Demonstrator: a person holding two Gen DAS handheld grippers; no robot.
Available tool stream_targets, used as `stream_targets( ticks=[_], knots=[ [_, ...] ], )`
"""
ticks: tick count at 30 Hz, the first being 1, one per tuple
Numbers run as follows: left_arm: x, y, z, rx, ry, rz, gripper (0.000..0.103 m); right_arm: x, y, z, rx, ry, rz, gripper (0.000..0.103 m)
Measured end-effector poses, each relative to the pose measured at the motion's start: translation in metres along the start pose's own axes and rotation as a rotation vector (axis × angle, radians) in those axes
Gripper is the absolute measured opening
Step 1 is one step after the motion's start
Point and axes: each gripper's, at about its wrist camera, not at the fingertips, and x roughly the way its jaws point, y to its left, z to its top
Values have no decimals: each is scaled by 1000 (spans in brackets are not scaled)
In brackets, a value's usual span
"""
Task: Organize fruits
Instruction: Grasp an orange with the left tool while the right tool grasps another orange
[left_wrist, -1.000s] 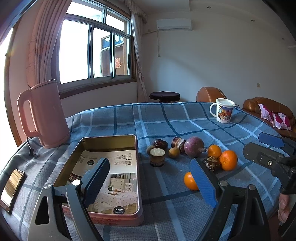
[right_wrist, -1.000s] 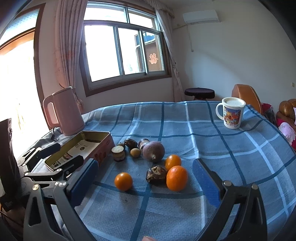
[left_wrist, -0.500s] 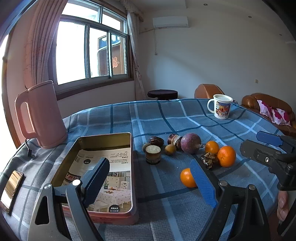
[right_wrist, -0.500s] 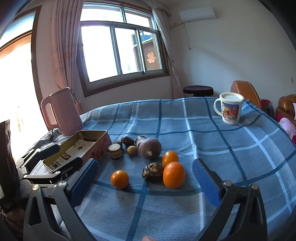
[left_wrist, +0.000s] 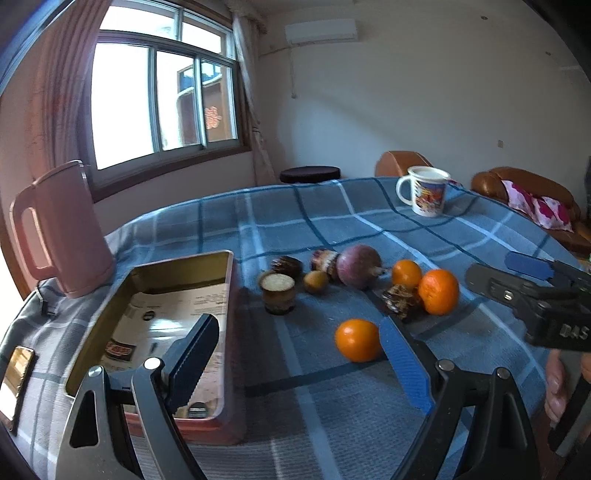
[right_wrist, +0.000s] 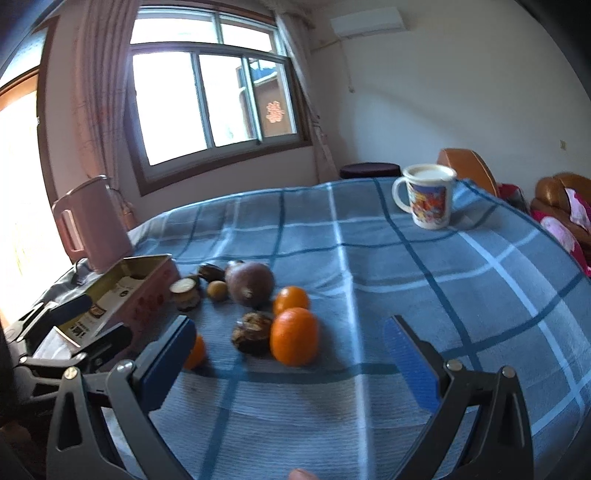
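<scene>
Hovering over a blue-plaid table (left_wrist: 332, 206), the left tool (left_wrist: 295, 358) and right tool (right_wrist: 288, 354) both gape wide and carry nothing. 3 oranges (left_wrist: 357, 339) lie loose near a purple fruit (left_wrist: 359, 266) and smaller brown fruits (left_wrist: 316, 281), all outside the open tin (left_wrist: 229, 295) at left. A pink kettle (left_wrist: 61, 229) and a mug (left_wrist: 426, 195) stand behind.
</scene>
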Motion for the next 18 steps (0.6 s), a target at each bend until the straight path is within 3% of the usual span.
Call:
stream_targets(
  ticks=[7,12,15,17,18],
  knots=[
    [22,-13,-2,20,94,-101,90,17,-12,-2,4,44,-17,88],
    [34,-24,-1,58,142,-126,90,29,-8,-2,-19,94,-2,77],
    [45,-28,0,75,180,-142,77,36,-8,-1,-33,118,2,74],
    [54,-28,1,63,216,-163,59,42,-7,1,-39,135,13,70],
    [56,-28,1,59,230,-174,59,45,-7,0,-38,147,16,68]
  ],
)
